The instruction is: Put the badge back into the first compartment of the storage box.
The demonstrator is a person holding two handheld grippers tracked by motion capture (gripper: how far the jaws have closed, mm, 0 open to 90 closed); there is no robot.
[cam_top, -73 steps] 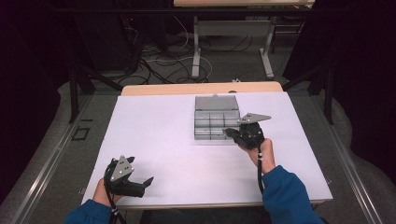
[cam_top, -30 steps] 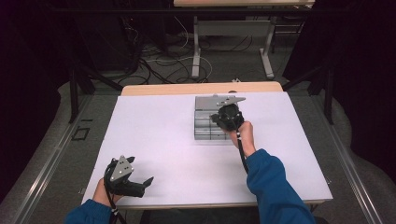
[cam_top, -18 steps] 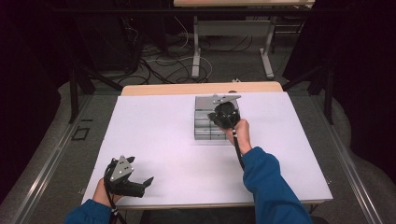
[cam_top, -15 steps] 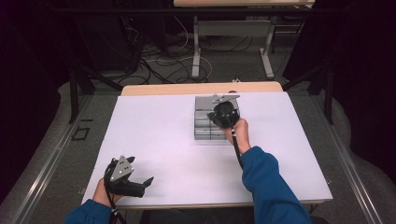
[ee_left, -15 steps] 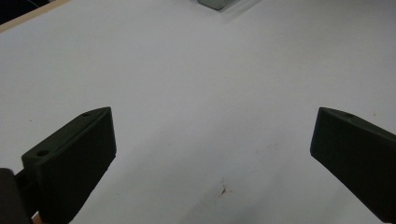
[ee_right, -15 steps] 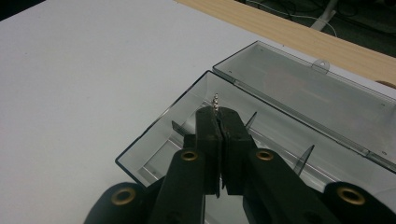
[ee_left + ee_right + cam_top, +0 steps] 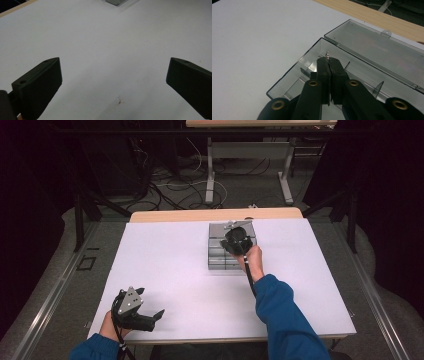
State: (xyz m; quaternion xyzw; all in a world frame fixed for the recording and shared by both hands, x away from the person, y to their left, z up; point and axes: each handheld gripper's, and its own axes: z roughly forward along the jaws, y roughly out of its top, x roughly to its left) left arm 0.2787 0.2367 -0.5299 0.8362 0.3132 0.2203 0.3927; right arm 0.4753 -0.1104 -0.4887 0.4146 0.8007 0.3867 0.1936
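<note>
An open clear grey compartment box [image 7: 217, 262] lies right of the table's middle, its lid [image 7: 382, 50] folded flat on the far side. My right gripper [image 7: 235, 240] hovers over the box, shut on a tiny silvery screw [image 7: 327, 53] that sticks out past the tips of the right gripper [image 7: 328, 60]. Below the tips lie the box's divided compartments [image 7: 312, 65], which look bare. My left gripper [image 7: 150, 316] rests at the near left of the table, and in the left gripper view the left gripper [image 7: 113, 67] stands wide open with nothing between its jaws.
The white table top [image 7: 170, 265] stretches broad and bare between the two hands. A wooden strip [image 7: 200, 215] runs along its far edge. A corner of the box [image 7: 116, 2] peeks in at the top of the left gripper view. Table legs and cables [image 7: 210, 180] lie on the floor beyond.
My right hand has travelled from the box's right side to above the box, a little left and farther away. The left hand has stayed where it was.
</note>
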